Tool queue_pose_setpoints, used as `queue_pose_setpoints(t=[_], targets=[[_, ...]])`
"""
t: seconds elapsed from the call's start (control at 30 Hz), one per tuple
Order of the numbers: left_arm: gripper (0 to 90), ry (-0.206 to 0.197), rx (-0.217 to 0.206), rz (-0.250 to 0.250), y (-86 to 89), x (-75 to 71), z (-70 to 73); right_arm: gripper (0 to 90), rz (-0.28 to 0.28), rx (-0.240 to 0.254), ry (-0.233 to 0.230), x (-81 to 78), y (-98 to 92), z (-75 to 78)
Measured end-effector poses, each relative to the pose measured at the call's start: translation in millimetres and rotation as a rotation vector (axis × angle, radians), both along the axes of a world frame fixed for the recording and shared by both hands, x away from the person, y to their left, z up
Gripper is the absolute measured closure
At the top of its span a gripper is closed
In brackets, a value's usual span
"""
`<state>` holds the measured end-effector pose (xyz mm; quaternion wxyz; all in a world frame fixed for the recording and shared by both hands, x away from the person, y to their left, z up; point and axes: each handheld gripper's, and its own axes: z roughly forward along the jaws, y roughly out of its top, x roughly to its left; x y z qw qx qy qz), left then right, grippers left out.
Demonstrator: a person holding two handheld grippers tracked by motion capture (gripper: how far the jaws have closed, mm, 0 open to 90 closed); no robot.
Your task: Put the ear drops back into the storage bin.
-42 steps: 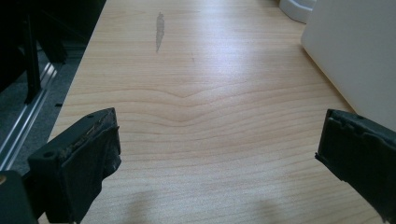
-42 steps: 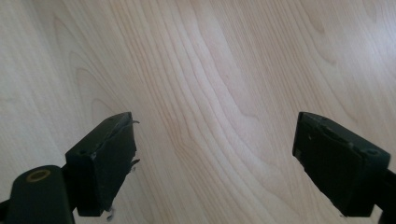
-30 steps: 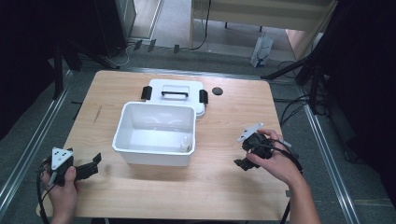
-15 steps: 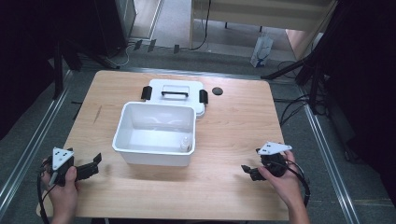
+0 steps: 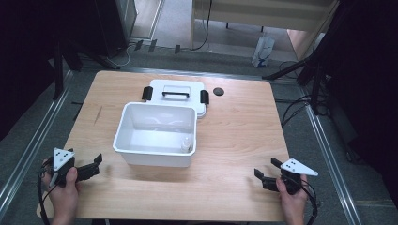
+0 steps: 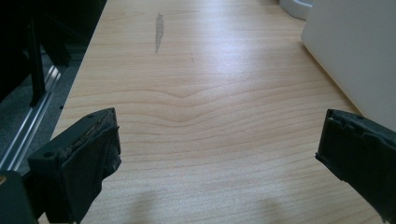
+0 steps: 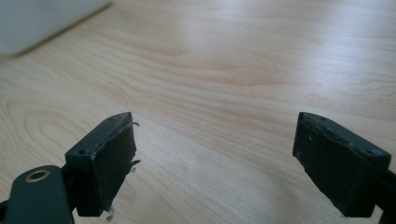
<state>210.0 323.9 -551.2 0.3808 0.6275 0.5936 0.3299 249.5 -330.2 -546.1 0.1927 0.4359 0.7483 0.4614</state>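
i have both tongs, left and right, spread wide and empty near the desk front corners. the white box sits mid-desk, a small bottle inside; its lid lies off behind it, so i judge closing remains.

Your light wooden bench has a smooth, faintly satiny top with wavy grain, and it catches a soft sheen of light near the far edge; one dull grey scuff mars it. The white rectangular plastic tub looks smooth and semi-glossy inside, and the white plastic lid behind it carries black plastic latches. Your left tongs and right tongs are matt black, their pad faces slightly rough and frayed at the edges. Each bears a flat, matt grey three-cornered plate.
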Motion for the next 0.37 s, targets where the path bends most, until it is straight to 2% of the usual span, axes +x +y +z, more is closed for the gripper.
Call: queue_pose_setpoints(t=[0.1,0.37], targets=[[0.0,-0.001,-0.002,0.002,0.4,-0.1,0.1,13.5,-0.008,0.017,-0.014,-2.8,-2.1,0.1],[0.0,0.0,0.005,0.0,-0.1,-0.4,0.1,13.4,-0.007,0.043,-0.002,-2.0,-4.1,-0.1]])
